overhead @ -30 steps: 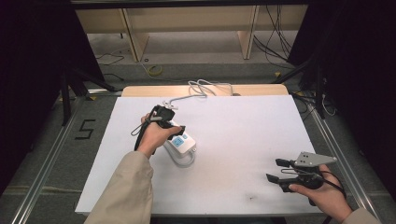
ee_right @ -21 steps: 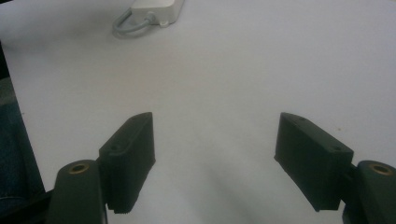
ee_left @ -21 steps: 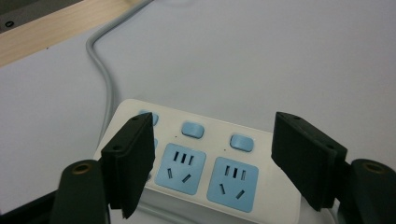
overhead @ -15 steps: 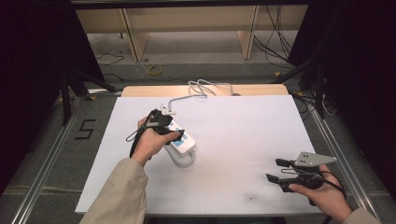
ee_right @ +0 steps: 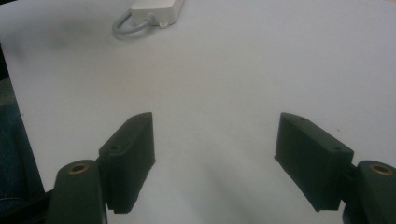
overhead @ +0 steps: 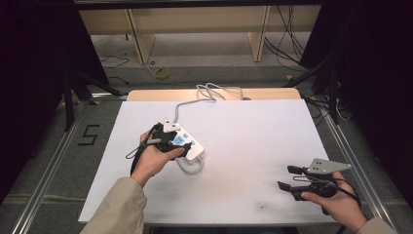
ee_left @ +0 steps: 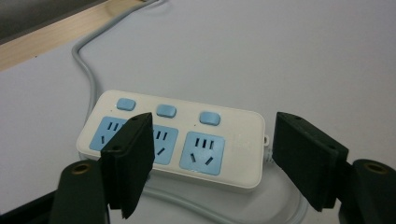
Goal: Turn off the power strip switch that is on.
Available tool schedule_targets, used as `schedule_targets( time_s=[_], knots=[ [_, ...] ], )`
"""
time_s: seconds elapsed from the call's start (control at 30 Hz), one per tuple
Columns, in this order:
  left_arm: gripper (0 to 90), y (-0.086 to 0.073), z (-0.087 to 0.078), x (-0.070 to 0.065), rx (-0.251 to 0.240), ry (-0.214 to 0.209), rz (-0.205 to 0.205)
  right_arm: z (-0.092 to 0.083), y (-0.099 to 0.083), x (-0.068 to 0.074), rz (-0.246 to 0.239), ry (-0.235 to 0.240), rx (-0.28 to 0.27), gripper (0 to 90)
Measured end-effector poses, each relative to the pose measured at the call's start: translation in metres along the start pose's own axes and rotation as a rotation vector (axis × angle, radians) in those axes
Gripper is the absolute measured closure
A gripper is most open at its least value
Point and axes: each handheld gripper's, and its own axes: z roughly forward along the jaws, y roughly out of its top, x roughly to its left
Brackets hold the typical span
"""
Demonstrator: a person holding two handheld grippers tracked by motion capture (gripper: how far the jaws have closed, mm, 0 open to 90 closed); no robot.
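Left gripper [ee_left: 212, 158] poised just above white plastic power strip with blue sockets [ee_left: 177, 140], jaws spread, gripping nothing. Right gripper [ee_right: 215, 161] well apart from it, jaws spread over white desk [overhead: 253, 131].

Grey floor [overhead: 204, 73], wooden shelving [overhead: 195, 19], dark curtains [overhead: 29, 48]

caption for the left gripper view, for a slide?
Open left gripper poised over a white power strip with three blue sockets and three blue switches, on a white table.
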Motion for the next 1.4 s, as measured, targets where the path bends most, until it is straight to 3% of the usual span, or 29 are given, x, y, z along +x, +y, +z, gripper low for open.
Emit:
schedule_targets(
  time_s=[0.43, 0.5, 0.6, 1.0, 1.1, 1.4],
  knots=[
    [27.5, -0.016, -0.015, -0.009, -0.048, -0.038, 0.024, 0.000, 0.000, -0.001, -0.003, -0.003, 0.000, 28.5],
    [27.3, -0.022, -0.017, -0.010, -0.083, -0.042, 0.020, 0.000, 0.000, 0.000, -0.001, 0.001, 0.002, 28.4],
    [26.9, -0.030, -0.020, -0.012, -0.097, -0.060, 0.010, 0.000, 0.000, 0.000, 0.002, 0.002, 0.002, 28.4],
    [26.5, -0.058, -0.036, -0.016, -0.122, -0.029, 0.019, 0.001, 0.000, 0.000, -0.004, 0.004, 0.004, 28.3],
    [26.5, -0.064, -0.038, -0.017, -0.116, -0.020, 0.033, 0.001, 0.000, 0.001, -0.003, 0.003, 0.004, 28.2],
    [26.6, -0.083, -0.048, -0.021, -0.103, -0.005, 0.026, 0.001, 0.000, 0.001, -0.003, 0.005, 0.007, 28.1]
  ],
)
